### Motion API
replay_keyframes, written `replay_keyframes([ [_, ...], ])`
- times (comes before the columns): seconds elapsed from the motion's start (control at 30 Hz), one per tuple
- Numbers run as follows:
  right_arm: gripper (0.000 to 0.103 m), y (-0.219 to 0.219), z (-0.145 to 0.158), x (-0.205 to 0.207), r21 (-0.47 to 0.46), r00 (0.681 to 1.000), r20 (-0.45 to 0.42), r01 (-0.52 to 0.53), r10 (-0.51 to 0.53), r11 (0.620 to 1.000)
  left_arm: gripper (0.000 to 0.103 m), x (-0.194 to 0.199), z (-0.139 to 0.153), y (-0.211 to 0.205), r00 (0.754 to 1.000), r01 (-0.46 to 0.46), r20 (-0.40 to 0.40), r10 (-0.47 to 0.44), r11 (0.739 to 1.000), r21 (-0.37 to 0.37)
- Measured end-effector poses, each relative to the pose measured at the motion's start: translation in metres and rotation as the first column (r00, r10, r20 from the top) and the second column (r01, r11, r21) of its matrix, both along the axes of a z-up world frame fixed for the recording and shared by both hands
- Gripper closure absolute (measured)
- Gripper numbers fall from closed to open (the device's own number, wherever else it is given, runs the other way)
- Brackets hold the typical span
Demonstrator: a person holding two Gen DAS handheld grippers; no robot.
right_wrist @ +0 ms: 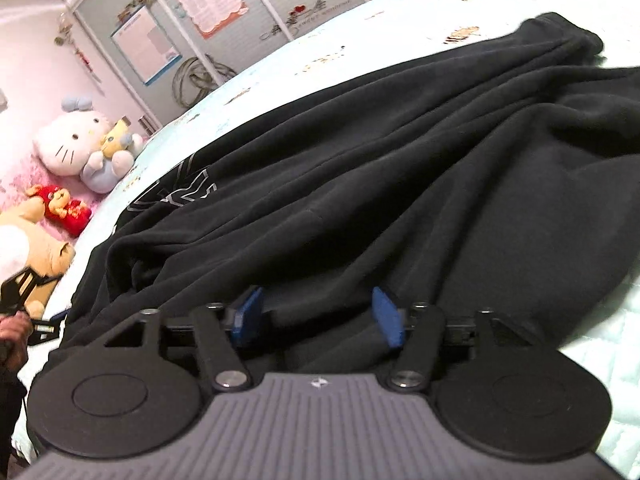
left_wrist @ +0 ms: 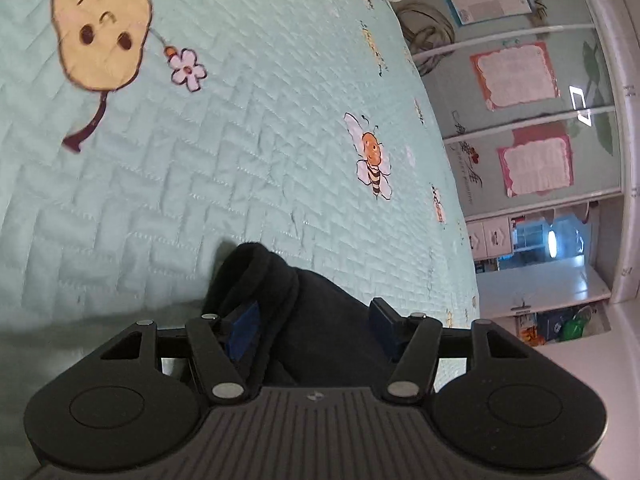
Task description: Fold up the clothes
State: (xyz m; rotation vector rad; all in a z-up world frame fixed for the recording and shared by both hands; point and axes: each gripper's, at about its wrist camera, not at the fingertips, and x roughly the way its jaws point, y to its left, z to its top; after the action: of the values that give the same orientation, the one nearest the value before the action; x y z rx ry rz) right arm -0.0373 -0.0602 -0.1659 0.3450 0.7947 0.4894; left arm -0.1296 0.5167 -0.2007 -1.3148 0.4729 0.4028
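Note:
A black sweatshirt (right_wrist: 360,168) with a pale outline print lies rumpled across the mint quilted bedspread (left_wrist: 200,184). In the left wrist view a thick rolled cuff of the black sweatshirt (left_wrist: 276,280) fills the gap between the blue pads (left_wrist: 242,330), and my left gripper (left_wrist: 312,324) is shut on it just above the bedspread. In the right wrist view my right gripper (right_wrist: 318,318) stands open low over the near hem. Folds of the fabric lie between its blue pads (right_wrist: 386,320), which stand clear of the cloth.
Plush toys (right_wrist: 76,144) sit at the head of the bed, far left. A person's hand (right_wrist: 12,332) with a black tool shows at the left edge. Wardrobe doors (left_wrist: 520,120) with posters stand beyond the bed's far edge. Bare bedspread (right_wrist: 600,340) shows at the right.

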Motion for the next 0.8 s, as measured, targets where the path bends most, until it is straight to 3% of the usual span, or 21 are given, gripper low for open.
replay_keyframes([
  [0.13,0.029,0.012,0.002,-0.006,-0.063,0.999,0.03,-0.014,0.016,0.998,0.04,-0.032,0.012,0.002,0.997,-0.062,0.046,0.06,0.997,0.05],
  [0.23,0.027,0.013,0.0,-0.008,-0.064,0.999,0.042,-0.013,0.016,0.998,0.04,-0.033,0.004,0.009,0.998,-0.035,0.052,0.036,0.999,-0.022],
  [0.37,0.025,0.017,-0.001,-0.01,-0.073,0.999,0.051,-0.008,0.012,0.997,0.04,-0.022,-0.002,0.01,0.999,-0.028,0.025,0.029,0.999,-0.037],
  [0.53,0.025,0.019,-0.001,-0.009,-0.079,0.999,0.052,-0.01,0.014,0.997,0.039,-0.016,-0.008,0.008,0.998,-0.022,0.051,0.025,0.998,-0.061],
  [0.63,0.023,0.021,-0.002,-0.01,-0.082,0.998,0.06,-0.009,0.014,0.997,0.04,-0.015,-0.007,0.006,0.994,0.008,0.109,-0.002,0.999,-0.053],
  [0.73,0.021,0.029,-0.003,-0.015,-0.114,0.996,0.085,-0.009,0.019,0.993,0.05,-0.01,-0.003,0.0,0.98,0.084,0.184,-0.078,0.996,-0.027],
  [0.8,0.021,0.034,-0.004,-0.017,-0.137,0.995,0.1,-0.009,0.023,0.991,0.049,0.0,-0.006,-0.003,0.982,0.115,0.15,-0.112,0.993,-0.012],
])
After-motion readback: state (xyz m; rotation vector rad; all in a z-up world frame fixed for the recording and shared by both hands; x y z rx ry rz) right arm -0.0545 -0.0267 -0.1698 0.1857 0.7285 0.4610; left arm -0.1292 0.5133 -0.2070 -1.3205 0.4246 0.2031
